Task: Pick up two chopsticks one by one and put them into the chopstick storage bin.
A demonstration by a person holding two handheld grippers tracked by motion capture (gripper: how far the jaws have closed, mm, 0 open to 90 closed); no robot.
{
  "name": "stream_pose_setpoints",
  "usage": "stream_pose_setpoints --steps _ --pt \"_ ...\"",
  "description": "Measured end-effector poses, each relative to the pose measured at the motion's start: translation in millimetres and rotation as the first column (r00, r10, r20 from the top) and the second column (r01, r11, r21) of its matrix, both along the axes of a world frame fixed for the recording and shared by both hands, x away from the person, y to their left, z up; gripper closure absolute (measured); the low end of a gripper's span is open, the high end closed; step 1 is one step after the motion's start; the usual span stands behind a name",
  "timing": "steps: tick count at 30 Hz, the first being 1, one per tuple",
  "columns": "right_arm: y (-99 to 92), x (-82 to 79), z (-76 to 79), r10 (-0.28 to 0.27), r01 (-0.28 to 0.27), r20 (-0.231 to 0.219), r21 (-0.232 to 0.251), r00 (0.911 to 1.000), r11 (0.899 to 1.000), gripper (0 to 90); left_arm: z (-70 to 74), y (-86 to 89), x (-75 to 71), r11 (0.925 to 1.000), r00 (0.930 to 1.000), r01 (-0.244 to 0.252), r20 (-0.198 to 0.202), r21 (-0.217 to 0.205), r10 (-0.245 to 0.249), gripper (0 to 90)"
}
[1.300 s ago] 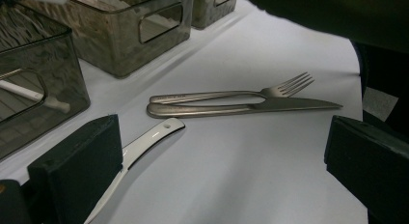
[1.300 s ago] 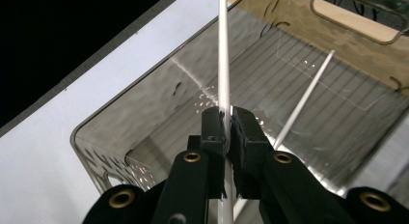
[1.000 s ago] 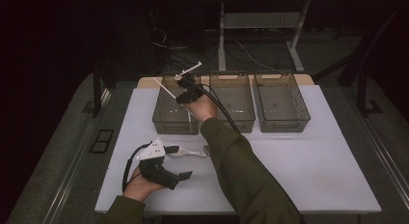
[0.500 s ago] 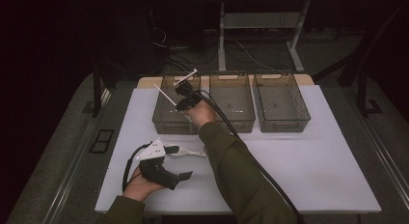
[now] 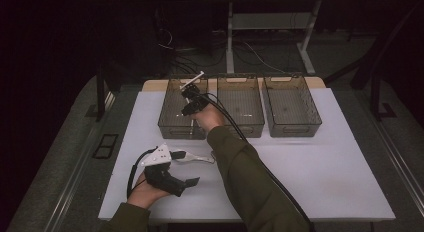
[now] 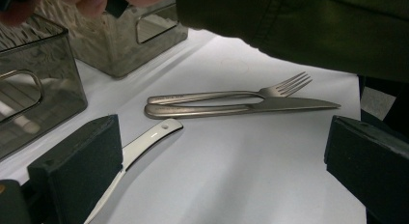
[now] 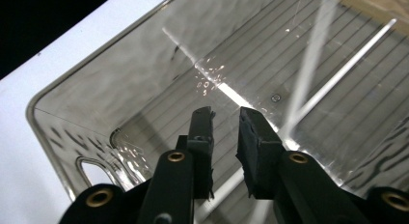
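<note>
My right gripper (image 5: pixel 191 99) hangs over the left clear bin (image 5: pixel 172 119), pointing down into it. Its jaws have just been opening; in the right gripper view (image 7: pixel 226 115) they stand slightly apart with nothing between them. A pale blurred streak (image 7: pixel 308 64) crosses the bin ahead of them, and a slim pale utensil (image 5: pixel 193 80) slants at the bin's far rim. My left gripper (image 5: pixel 186 168) rests open on the white table. A steel fork (image 6: pixel 231 94) and knife (image 6: pixel 251 107) lie side by side ahead of its wide jaws (image 6: pixel 222 132). Another utensil handle (image 6: pixel 144 144) lies by the left jaw.
Two more clear bins, middle (image 5: pixel 240 123) and right (image 5: pixel 295 126), stand in a row beside the left one at the back of the white table top (image 5: pixel 325 177). The right forearm's sleeve (image 5: pixel 245 177) crosses the table middle. The floor around is dark.
The right gripper's jaws have parted. A second pale stick that showed left of that gripper before is gone from the high view. The left hand has stayed put.
</note>
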State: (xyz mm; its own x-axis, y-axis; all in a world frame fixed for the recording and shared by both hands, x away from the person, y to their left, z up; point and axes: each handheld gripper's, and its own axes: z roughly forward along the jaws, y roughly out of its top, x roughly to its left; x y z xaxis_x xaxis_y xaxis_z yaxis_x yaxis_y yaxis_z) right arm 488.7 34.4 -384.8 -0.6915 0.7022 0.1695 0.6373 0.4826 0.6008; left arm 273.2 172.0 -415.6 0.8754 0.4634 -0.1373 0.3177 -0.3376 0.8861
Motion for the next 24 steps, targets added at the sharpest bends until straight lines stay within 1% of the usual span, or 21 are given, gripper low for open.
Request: stream_pose_setpoints --steps 5,9,12,14,15,17,19,21,23,24 --pt "-6.5 -3.8 11.3 0.017 -0.018 0.009 0.03 0.9998 0.999 67.9 0.1 0.6 0.1 1.0 1.0 0.0 0.0 -0.001 0.0 0.0" --pt "-17.6 -10.5 22.6 0.042 -0.043 0.019 0.066 0.9989 0.997 61.5 -0.3 0.7 0.4 1.0 1.0 -0.004 0.0 -0.002 0.004 0.0" --pt "-29.8 -16.4 29.5 0.067 -0.069 0.03 0.089 0.9973 0.994 56.9 -0.4 0.9 0.5 1.0 1.0 0.0 0.007 0.006 -0.001 0.0" --pt "-38.8 -19.9 32.3 0.082 -0.084 0.027 0.098 0.9963 0.992 53.8 -0.1 1.4 0.4 1.0 1.0 0.001 0.008 0.004 -0.001 0.0" --pt "-43.5 -22.0 33.6 0.089 -0.092 0.034 0.103 0.9955 0.99 52.5 0.0 1.9 0.8 1.0 1.0 0.001 0.01 0.006 -0.001 0.0" --pt "-53.5 -26.6 36.3 0.097 -0.101 0.043 0.111 0.9943 0.989 50.0 -0.2 2.7 1.0 1.0 1.0 -0.005 0.005 0.004 0.005 0.0" --pt "-63.9 -32.0 38.3 0.099 -0.104 0.05 0.126 0.9939 0.987 49.0 -0.2 4.3 1.6 0.9999 0.9999 -0.005 0.01 0.012 0.004 0.0" --pt "-74.4 -37.3 39.2 0.103 -0.109 0.052 0.143 0.9934 0.984 47.9 0.0 4.6 0.9 1.0 0.9999 -0.004 0.01 0.008 0.004 0.0" --pt "-84.1 -42.8 39.6 0.106 -0.113 0.057 0.149 0.9928 0.982 46.2 -0.1 4.3 0.6 1.0 1.0 -0.006 0.007 0.003 0.006 0.0" --pt "-88.8 -45.5 39.7 0.112 -0.12 0.056 0.152 0.9921 0.981 45.2 -0.2 4.5 1.0 0.9999 0.9999 -0.006 0.008 0.009 0.006 0.0"
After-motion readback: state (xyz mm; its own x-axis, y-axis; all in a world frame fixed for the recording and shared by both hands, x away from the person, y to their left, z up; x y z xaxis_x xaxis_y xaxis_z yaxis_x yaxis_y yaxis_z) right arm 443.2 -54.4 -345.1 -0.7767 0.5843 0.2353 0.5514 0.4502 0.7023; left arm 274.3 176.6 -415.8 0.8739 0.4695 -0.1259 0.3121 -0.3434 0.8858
